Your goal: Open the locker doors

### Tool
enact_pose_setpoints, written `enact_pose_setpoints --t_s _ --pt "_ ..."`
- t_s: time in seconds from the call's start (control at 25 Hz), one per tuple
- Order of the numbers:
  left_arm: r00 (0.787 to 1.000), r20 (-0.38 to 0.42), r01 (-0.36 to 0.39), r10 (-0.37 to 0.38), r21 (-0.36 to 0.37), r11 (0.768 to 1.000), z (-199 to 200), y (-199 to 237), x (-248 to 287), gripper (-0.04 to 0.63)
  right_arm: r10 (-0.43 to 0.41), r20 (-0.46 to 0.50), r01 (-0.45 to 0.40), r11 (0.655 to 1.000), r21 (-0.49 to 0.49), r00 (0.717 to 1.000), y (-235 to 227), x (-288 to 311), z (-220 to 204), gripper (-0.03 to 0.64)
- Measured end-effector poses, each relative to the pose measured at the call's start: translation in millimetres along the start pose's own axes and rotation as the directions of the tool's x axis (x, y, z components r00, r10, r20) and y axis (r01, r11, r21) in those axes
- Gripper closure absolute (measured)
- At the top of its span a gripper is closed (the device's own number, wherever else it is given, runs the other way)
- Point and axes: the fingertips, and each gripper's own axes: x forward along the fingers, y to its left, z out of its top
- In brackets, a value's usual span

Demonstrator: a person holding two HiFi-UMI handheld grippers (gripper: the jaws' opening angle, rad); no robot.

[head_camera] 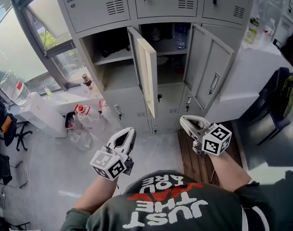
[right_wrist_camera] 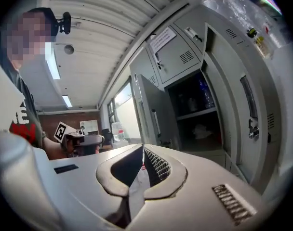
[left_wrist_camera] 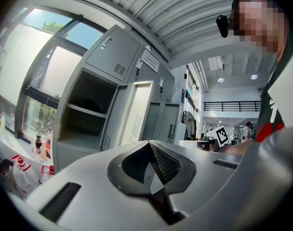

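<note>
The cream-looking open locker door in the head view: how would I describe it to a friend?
Start at the grey locker bank across the top, and find its middle row, where two doors stand open. The cream-looking door is the left one, hanging between the two open compartments. Its neighbour on the right is grey and carries a handle.

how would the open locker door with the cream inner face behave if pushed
The open door looks like thin sheet metal hung on one edge, so it would probably swing easily rather than bend. Its flat, smooth-looking inner face offers little to catch on, so a push may slide along it.
</note>
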Motion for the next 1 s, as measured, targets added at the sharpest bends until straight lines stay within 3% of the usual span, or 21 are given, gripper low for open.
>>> enact_pose_setpoints --t_s 0.36,1.0 --pt "1.000 -0.001 0.026 -0.026 -0.003 1.000 1.3 2.0 -11.7 0.598 -0.080 0.012 0.080 0.997 0.013 0.997 10.8 -4.2 0.8 0.583" --pt "0.999 0.014 0.034 -0.034 -0.014 0.999 6.6 6.4 -8.4 0.598 -0.085 -0.002 0.085 0.996 -0.014 0.996 10.1 -3.9 5.8 0.583"
